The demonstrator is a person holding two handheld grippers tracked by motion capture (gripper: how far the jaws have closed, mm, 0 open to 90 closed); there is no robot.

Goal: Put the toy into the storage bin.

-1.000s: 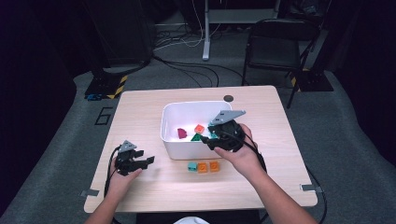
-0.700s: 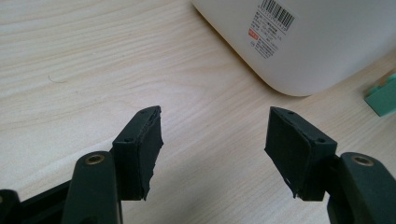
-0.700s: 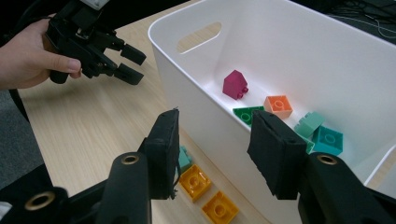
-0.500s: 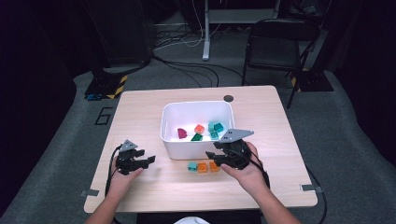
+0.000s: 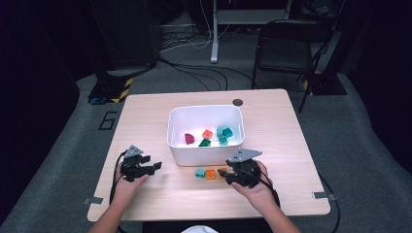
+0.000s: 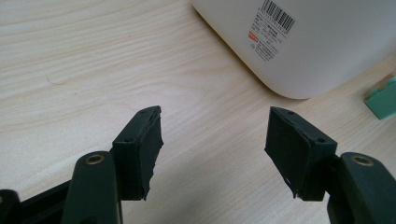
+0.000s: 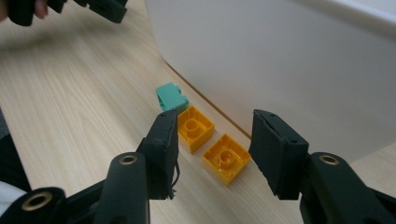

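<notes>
A white bin (image 5: 204, 155) stands mid-table and holds magenta (image 5: 189, 139), orange (image 5: 207, 134), green (image 5: 204, 142) and teal (image 5: 224, 132) bricks. In front of it lie a teal brick (image 5: 199, 173) and two orange bricks. My right gripper (image 5: 224, 174) is low over the table, open, its jaws on either side of the nearer orange brick (image 7: 226, 158) without touching it. The other orange brick (image 7: 195, 127) and the teal brick (image 7: 171, 97) lie just beyond. My left gripper (image 5: 154, 167) rests open on the table to the left of the bin (image 6: 317, 46), nothing between its jaws.
The bin's front wall (image 7: 289, 70) rises close behind the bricks. A teal brick (image 6: 383, 98) shows at the right edge of the left gripper view. A dark round disc (image 5: 237, 102) sits behind the bin. Bare wood (image 5: 145, 126) lies to the left.
My right gripper has come back from over the bin and down to the table, onto the orange bricks in front of it. The left gripper has stayed put.
</notes>
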